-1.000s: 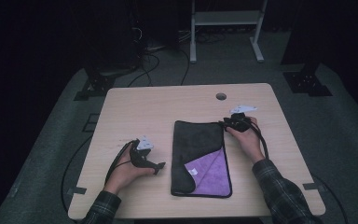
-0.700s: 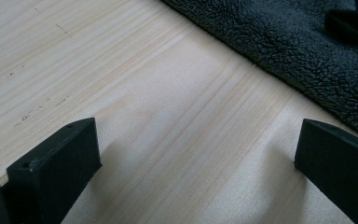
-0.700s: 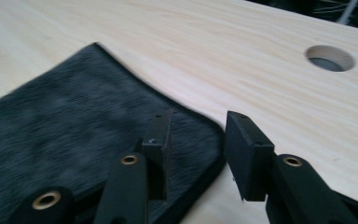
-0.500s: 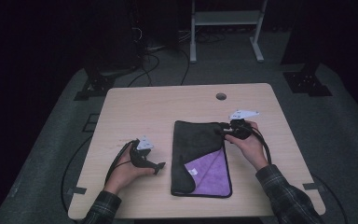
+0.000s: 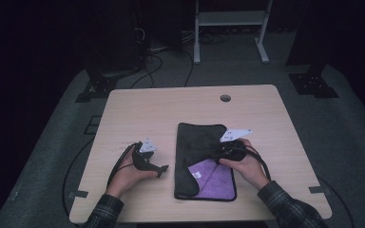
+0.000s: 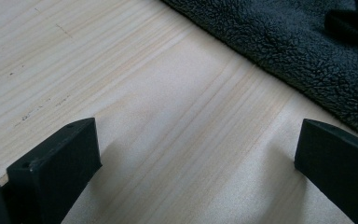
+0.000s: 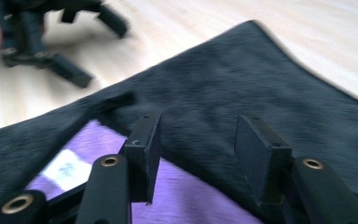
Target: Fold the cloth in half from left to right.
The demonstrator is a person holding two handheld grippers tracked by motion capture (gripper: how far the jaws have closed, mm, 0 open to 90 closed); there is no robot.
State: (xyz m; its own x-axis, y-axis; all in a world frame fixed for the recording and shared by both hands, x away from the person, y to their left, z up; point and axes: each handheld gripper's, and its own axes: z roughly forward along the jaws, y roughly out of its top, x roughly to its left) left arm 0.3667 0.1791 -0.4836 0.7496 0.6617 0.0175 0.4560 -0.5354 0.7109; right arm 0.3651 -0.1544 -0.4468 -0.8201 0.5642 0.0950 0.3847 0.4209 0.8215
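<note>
While the right gripper (image 7: 193, 154), its jaws just opening and empty, hovers over the folded cloth (image 5: 197, 149) on the table's (image 5: 161, 107) middle, and the wide-open left gripper (image 6: 193, 154) waits just beside it, the released flap may fall back.

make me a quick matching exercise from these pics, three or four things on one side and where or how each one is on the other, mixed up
Things:
1. cloth
2. left hand-held gripper
3. right hand-held gripper
4. round hole

Places or states:
A. near the table's far edge
B. on bare wood beside the cloth, jaws wide apart
C. over the cloth, jaws just opened, nothing between them
D. dark side up, purple corner showing

Pairs: 1-D, 2-B, 3-C, 4-A
</note>
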